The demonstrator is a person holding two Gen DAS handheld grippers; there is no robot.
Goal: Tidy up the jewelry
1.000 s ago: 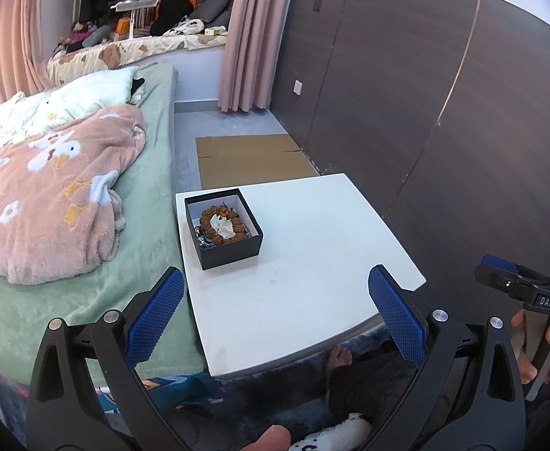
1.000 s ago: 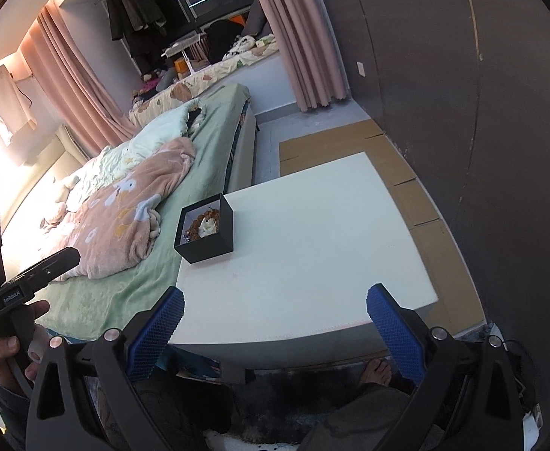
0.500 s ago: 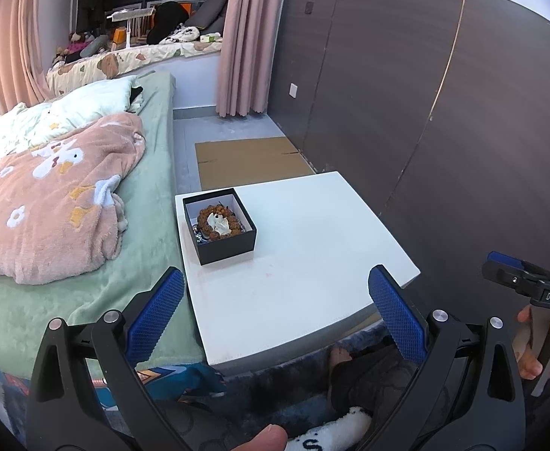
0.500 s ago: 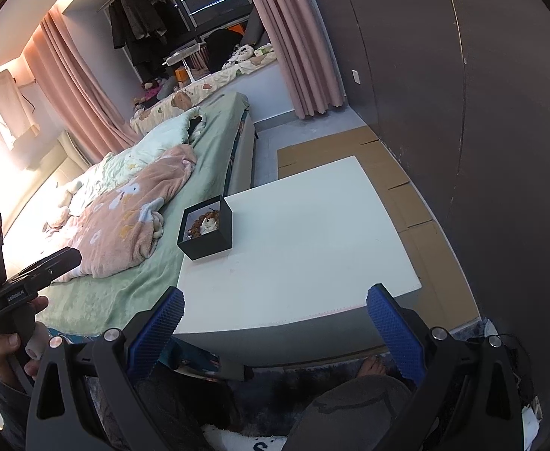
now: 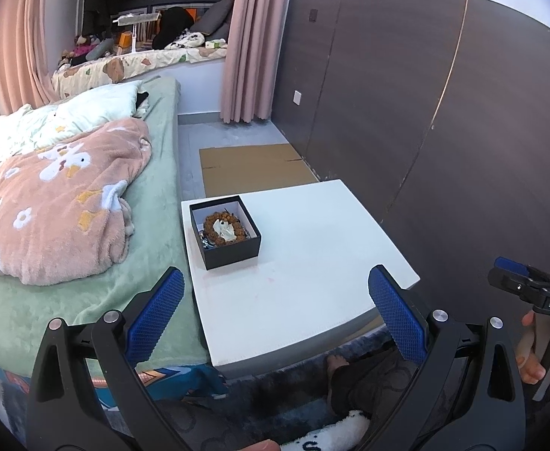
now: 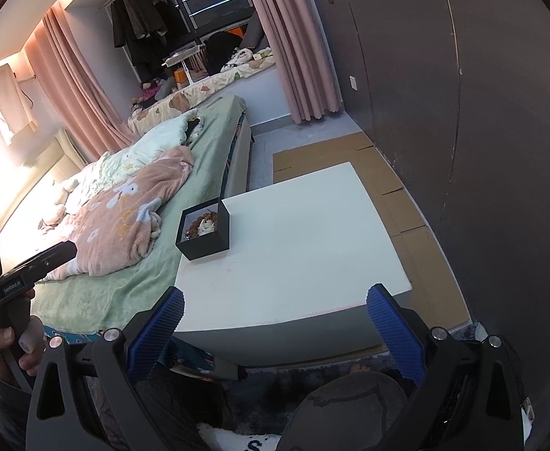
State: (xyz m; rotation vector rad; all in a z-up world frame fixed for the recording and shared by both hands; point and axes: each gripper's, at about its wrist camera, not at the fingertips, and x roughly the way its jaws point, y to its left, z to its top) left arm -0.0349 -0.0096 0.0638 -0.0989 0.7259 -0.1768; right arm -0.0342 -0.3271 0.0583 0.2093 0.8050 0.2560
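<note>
Left wrist view: your left gripper [image 5: 275, 312] hangs with its blue-padded fingers [image 5: 157, 315] spread wide and nothing between them, held back over the near edge of the white table [image 5: 312, 285]. A black jewelry box [image 5: 225, 231] stands open on the table's far left corner, just beside the green-covered bed [image 5: 68, 297]. Inside the box a brown beaded bracelet [image 5: 214, 222] lies curled around something pale; dark, shiny bits sit in the box's near left corner, too small to tell apart. At the right edge of this view your right hand [image 5: 549, 353] grips the handle of the other tool.

From the right wrist view, your right gripper [image 6: 275, 319] is likewise splayed apart and empty, set low before the table's near edge, well apart from the box. A pink floral blanket [image 6: 124, 221] is bunched on the bed, and flattened cardboard [image 6: 406, 206] lies on the floor along the dark wall panels [image 6: 481, 112]. Your left hand [image 6: 8, 353] shows at the far left, wrapped around its grip.
</note>
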